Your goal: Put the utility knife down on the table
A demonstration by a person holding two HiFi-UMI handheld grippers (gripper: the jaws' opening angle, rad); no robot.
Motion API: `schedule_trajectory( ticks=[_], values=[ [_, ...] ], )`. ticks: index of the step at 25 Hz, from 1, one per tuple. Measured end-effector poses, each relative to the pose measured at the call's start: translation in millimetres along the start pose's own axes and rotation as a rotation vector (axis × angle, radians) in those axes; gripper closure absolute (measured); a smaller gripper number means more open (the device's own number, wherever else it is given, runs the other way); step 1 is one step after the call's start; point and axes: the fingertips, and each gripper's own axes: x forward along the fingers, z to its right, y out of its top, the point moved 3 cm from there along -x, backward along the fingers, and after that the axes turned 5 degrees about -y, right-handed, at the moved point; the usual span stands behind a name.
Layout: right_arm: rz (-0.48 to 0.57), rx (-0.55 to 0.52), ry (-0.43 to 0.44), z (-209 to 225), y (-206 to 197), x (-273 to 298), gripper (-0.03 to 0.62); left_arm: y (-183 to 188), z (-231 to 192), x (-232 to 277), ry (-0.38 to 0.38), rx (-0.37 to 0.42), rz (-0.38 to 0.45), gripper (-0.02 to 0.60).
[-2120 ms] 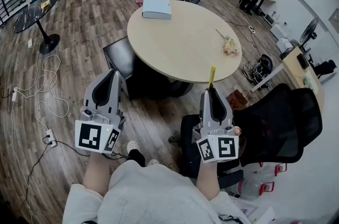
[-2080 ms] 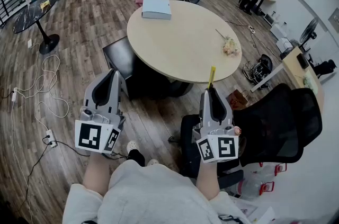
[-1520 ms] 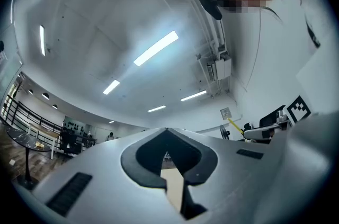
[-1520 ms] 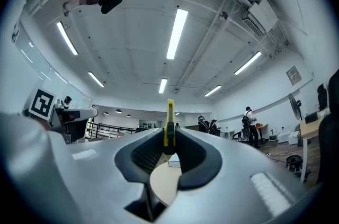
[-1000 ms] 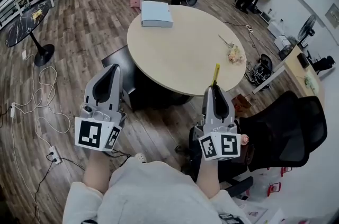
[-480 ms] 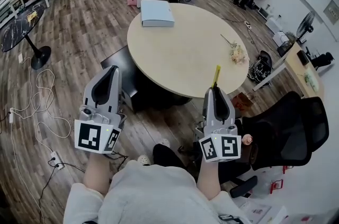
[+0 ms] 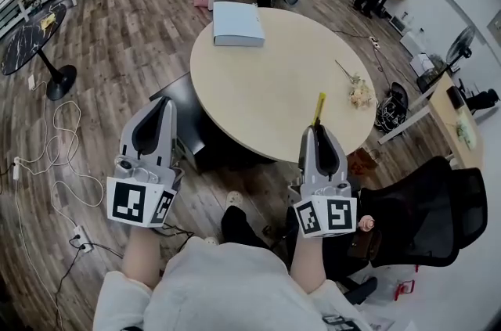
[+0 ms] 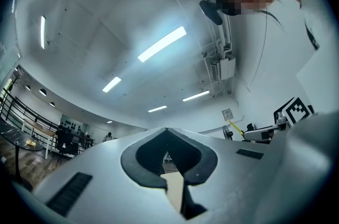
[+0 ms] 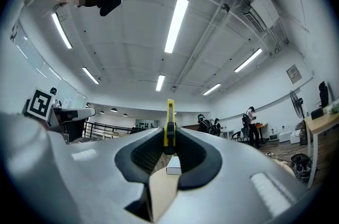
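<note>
A yellow utility knife [image 7: 317, 109] sticks out of my right gripper [image 7: 315, 131], which is shut on it just above the near edge of the round beige table [image 7: 266, 79]. In the right gripper view the knife [image 9: 169, 127] stands upright between the closed jaws, with the table [image 9: 161, 186] and a white box [image 9: 174, 166] seen through the gap. My left gripper [image 7: 162, 106] hangs left of the table over the wooden floor, shut with nothing in it; in the left gripper view its jaws [image 8: 168, 155] meet at the tip.
On the table lie a pale blue-white box [image 7: 237, 23] at the far side and a small dried flower sprig [image 7: 359, 93] at the right. A black office chair [image 7: 423, 204] stands to my right. Cables [image 7: 55, 157] trail over the floor at the left.
The view has drawn closer to the table; both grippers keep their pose, and the knife's tip now reaches over the table's near edge. A foot shows below.
</note>
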Motion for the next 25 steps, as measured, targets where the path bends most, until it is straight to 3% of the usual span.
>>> schedule_trajectory(
  ticks=[16, 25],
  values=[
    [0.009, -0.008, 0.054, 62, -20, 156, 0.519, -38, -44, 143, 0.028, 0.024, 0.025, 0.574],
    [0.006, 0.000, 0.108, 94, -36, 220, 0.519, -59, -51, 198, 0.066, 0.049, 0.026, 0.574]
  ],
)
